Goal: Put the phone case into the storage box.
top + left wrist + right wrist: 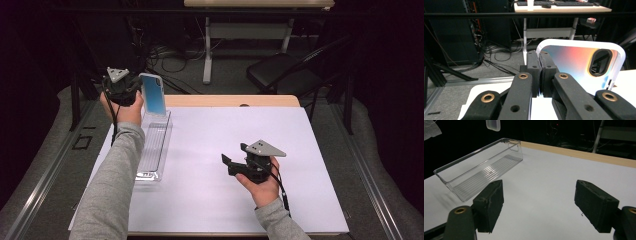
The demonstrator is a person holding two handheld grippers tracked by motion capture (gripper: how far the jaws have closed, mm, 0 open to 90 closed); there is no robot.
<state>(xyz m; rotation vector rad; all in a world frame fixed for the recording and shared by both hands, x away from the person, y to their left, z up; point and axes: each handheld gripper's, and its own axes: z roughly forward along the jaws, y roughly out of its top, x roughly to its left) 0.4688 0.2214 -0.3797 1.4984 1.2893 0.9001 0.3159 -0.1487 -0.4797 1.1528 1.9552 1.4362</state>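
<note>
Your left tongs [131, 89] are pinching the phone case [153, 94] by its edge, up over the clear bin [152, 150]; be lowering it in slowly while your right tongs [235, 159] are waiting spread over the counter [200, 190]

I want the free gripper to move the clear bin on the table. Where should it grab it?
Grip one long side wall of the clear bin at its top rim, coming from above with one jaw inside and one outside. It is open-topped, empty and thin-walled, likely too wide to span. The right gripper is open, with nothing between its jaws.
</note>
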